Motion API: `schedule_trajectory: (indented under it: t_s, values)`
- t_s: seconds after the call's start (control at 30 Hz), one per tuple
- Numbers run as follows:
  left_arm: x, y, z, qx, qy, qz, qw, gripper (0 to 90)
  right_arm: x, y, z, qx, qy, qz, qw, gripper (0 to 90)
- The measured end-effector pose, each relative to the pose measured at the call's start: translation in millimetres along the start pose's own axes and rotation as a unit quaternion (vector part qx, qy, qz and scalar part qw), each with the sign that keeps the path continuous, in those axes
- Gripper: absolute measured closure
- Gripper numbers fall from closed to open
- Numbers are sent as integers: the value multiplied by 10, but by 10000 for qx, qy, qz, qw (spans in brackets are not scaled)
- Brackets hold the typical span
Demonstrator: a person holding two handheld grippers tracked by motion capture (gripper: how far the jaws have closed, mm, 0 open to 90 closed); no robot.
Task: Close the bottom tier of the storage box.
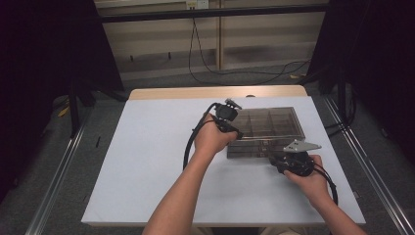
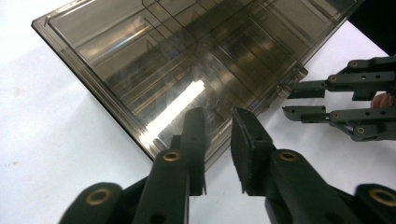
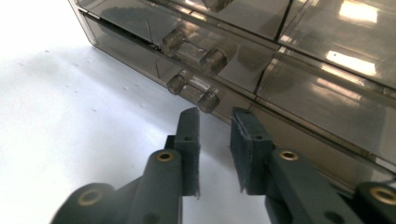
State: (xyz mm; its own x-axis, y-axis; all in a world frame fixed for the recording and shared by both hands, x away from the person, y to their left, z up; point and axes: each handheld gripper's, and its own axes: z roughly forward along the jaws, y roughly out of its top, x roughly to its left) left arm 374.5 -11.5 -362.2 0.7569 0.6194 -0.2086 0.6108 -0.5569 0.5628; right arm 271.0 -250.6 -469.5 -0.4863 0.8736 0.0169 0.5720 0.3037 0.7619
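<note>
A smoky see-through plastic compartment box [image 1: 268,128] lies flat on the white table [image 1: 147,161], its lid down. My left gripper [image 1: 238,132] hovers over the box's near left corner. In the left gripper view the box lid [image 2: 187,60] lies under my left gripper [image 2: 217,114], whose jaws stand a little apart with nothing between them. My right gripper [image 1: 272,157] points at the box's front wall. In the right gripper view my right gripper [image 3: 215,114] is open and empty, just short of the lower clear latch [image 3: 192,88]. The left gripper view also shows the right gripper [image 2: 292,100] at that front edge.
A second clear latch [image 3: 194,46] sits above the lower one on the box front. Wide bare tabletop lies left of the box and toward me. Black cables [image 1: 205,68] trail on the floor beyond the table, and metal rails [image 1: 58,176] run along both sides.
</note>
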Motion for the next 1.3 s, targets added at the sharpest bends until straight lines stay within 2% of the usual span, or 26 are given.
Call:
schedule_trajectory:
  t_s: [0.03, 0.23, 0.37, 0.73, 0.93, 1.13, 1.3]
  values:
    - [8, -3, -11, 9, 10, 51, 10000, 726, 1, -1, -10, 0, -2, 13, 10000, 700]
    - [2, -42, -82, -29, 2, 41, 10000, 634, -18, -2, -58, -38, 57, 92, 9999, 643]
    - [15, -67, -127, -34, -25, 51, 10000, 557, -16, -27, -85, 7, 80, 29, 10000, 599]
    - [86, -142, -202, -115, -88, 27, 9999, 428, 10, -84, -179, 35, 83, 55, 9999, 503]
    - [142, -193, -241, -149, -37, 121, 9998, 314, 24, -102, -227, -11, 111, 52, 9999, 456]
    - [205, -259, -271, -192, -24, 101, 9998, 261, 20, -131, -236, 43, 105, 103, 9999, 401]
    - [242, -314, -273, -206, -92, 85, 9997, 226, 7, -131, -252, -14, 58, 158, 9999, 351]
